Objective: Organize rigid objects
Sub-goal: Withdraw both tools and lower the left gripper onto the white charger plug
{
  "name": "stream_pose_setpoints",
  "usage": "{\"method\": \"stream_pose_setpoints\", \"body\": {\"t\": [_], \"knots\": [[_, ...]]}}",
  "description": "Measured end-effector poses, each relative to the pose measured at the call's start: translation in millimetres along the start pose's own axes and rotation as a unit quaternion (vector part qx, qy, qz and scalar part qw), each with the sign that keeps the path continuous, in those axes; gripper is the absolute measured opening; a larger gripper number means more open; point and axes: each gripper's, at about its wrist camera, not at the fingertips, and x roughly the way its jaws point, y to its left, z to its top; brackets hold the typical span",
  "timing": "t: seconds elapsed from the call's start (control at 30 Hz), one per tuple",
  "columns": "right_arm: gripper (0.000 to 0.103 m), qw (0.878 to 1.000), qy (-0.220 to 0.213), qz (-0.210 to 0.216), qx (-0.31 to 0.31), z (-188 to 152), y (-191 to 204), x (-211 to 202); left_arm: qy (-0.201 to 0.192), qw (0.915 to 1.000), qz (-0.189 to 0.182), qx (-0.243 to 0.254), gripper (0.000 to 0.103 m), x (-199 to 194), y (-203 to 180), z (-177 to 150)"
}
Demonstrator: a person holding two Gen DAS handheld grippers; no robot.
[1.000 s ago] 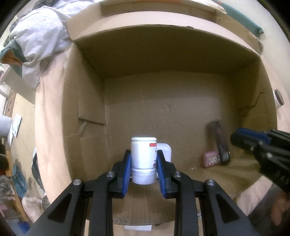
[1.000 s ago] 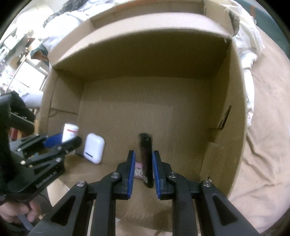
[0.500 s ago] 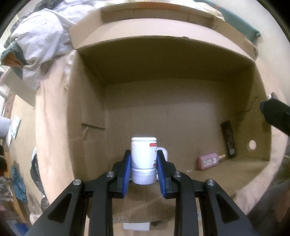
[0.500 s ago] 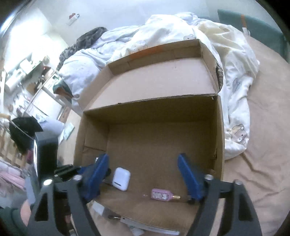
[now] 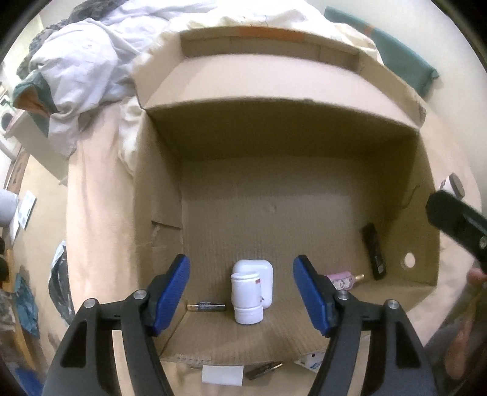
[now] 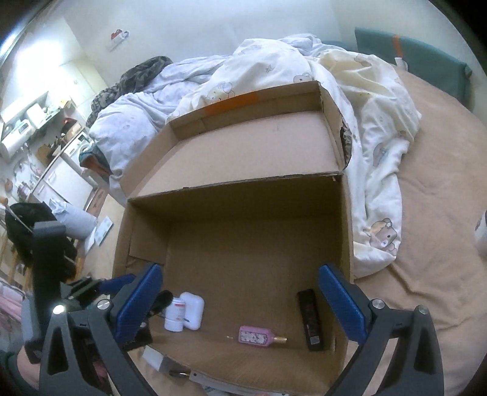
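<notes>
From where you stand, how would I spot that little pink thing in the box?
Look into the open cardboard box on the bed. On its floor near the front edge, the pink bottle lies flat on its side, left of the black stick by the right wall. It is the only pink item, with a small gold cap; the jar and case farther left are white.

The setting is a lived-in bedroom in a home. Ahead of the tools, an open cardboard box (image 6: 344,231) rests on a bed covered by a tan sheet (image 6: 441,213). Beyond the box lies a rumpled white duvet (image 6: 359,100) printed with cartoon bears. Far left of the right tool, a white counter (image 6: 57,170) holds small household appliances against a plain pale wall (image 6: 213,27).
</notes>
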Motion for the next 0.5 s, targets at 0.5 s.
{"method": "stream_pose_setpoints", "body": {"t": [0.5], "knots": [[0.103,0.999,-0.011,0.044,0.019,-16,2,-46,-0.030,0.9969,0.005,-0.072,0.068,-86,47,-26]]}}
